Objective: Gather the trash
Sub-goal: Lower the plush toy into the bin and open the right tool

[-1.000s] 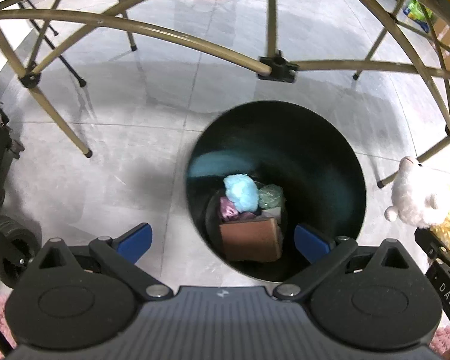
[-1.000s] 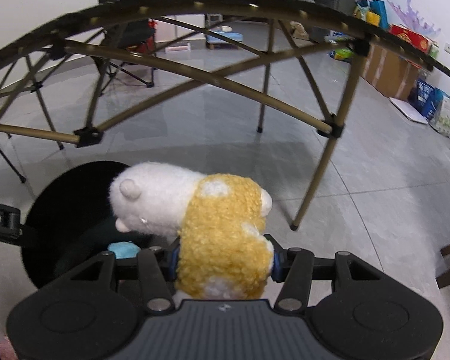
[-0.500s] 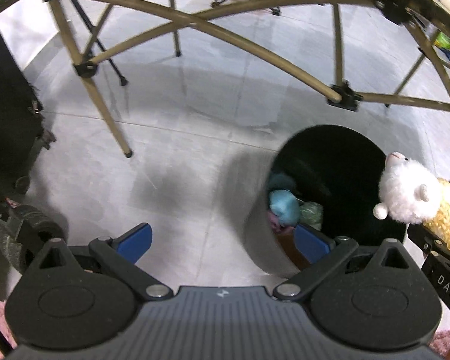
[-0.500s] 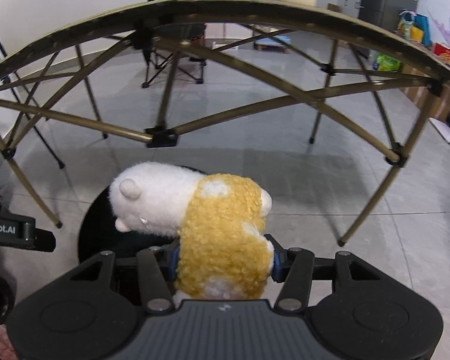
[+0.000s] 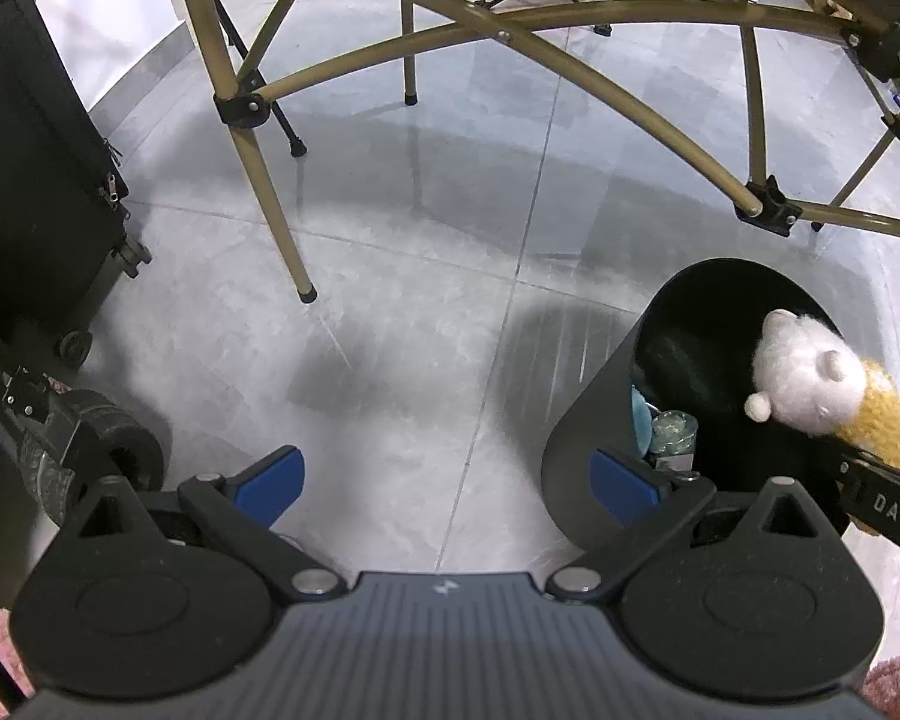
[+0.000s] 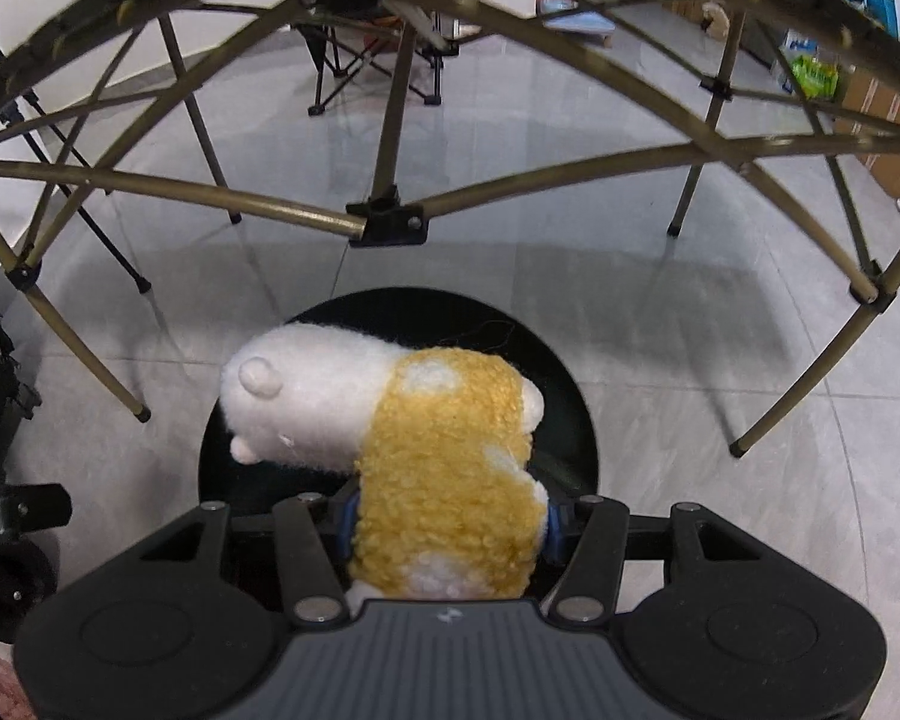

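1. In the right wrist view, the right gripper (image 6: 447, 525) sits at bottom centre, its blue pads pressed into the yellow body of a plush toy (image 6: 444, 468), about a third open and clamped on it; the pads are mostly buried in the fleece.
2. The toy's white head points to the left of the frame and hangs over the mouth of the black bin (image 6: 564, 396); the toy covers most of the opening, so the bin's contents are hidden in this view.
3. In the left wrist view, the left gripper (image 5: 447, 477) is at bottom centre with its blue fingers (image 5: 270, 477) spread wide and nothing between them, only bare floor (image 5: 390, 324).
4. Its right finger overlaps the bin's near wall (image 5: 582, 420) in the picture; I cannot tell whether they touch.
5. Inside the bin, at lower right, a blue wad (image 5: 641, 420) and a greenish crumpled piece (image 5: 672, 429) show; the rest is dark.
6. The toy enters from the right edge above the bin, its body cut off by the frame.
7. At the left edge stand a black case (image 5: 36, 180) and a wheel (image 5: 120, 444), both cut off.
8. Open tiled floor fills the middle of the frame.
9. Farther up, a frame of brass-coloured poles (image 5: 270, 204) crosses the whole upper picture, legs planted on the floor.
10. Beyond it, folding chair legs (image 6: 366, 72) and blurred boxes at upper right are hard to make out.
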Available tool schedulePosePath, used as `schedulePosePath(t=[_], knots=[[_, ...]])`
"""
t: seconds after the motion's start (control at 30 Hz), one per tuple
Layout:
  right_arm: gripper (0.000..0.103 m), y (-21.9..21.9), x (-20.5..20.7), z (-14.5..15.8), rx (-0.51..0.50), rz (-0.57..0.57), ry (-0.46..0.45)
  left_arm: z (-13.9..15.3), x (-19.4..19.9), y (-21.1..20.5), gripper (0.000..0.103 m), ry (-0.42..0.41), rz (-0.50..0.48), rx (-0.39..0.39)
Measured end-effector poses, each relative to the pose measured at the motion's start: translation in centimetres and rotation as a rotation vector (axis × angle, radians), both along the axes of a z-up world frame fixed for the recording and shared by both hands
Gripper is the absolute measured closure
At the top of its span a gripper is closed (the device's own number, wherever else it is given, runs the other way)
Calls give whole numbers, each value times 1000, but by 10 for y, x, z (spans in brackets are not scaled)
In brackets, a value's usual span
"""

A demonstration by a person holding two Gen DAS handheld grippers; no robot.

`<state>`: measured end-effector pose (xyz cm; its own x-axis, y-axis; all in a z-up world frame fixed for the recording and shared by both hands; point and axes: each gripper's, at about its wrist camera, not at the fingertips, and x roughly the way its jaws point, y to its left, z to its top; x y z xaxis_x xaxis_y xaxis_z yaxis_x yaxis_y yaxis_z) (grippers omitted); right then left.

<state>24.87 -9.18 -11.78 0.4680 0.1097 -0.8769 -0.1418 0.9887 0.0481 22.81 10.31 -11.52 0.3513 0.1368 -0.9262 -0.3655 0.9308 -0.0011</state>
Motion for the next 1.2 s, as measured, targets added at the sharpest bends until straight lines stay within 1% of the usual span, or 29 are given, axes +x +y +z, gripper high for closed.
schedulePosePath(t=[0.17,0.33,0.5,0.63,0.7,0.73,0.77,0.8,0.83,1.0,1.2], knots=[[50,0,9,-13,25,-17,53,-3,-1,3,0,8,2,-3],[50,2,13,-23,20,-24,89,-5,0,4,0,15,0,-7],[50,4,14,-26,16,-20,104,-7,0,4,0,18,-1,-6],[47,4,15,-26,29,-23,110,-8,0,3,0,22,1,-4],[38,2,15,-25,57,-31,118,-9,-1,4,0,24,3,-3],[27,1,15,-24,70,-36,115,-9,-1,5,0,25,4,-4],[21,0,15,-22,81,-39,110,-9,-1,5,0,25,5,-4],[12,-1,15,-21,88,-41,104,-9,-1,5,0,25,5,-4],[7,-1,14,-20,90,-42,101,-9,-1,5,0,26,5,-4],[6,-4,13,-22,99,-51,114,-9,-1,5,0,26,4,-3],[5,-5,12,-19,100,-51,104,-9,-1,4,0,27,4,-4]])
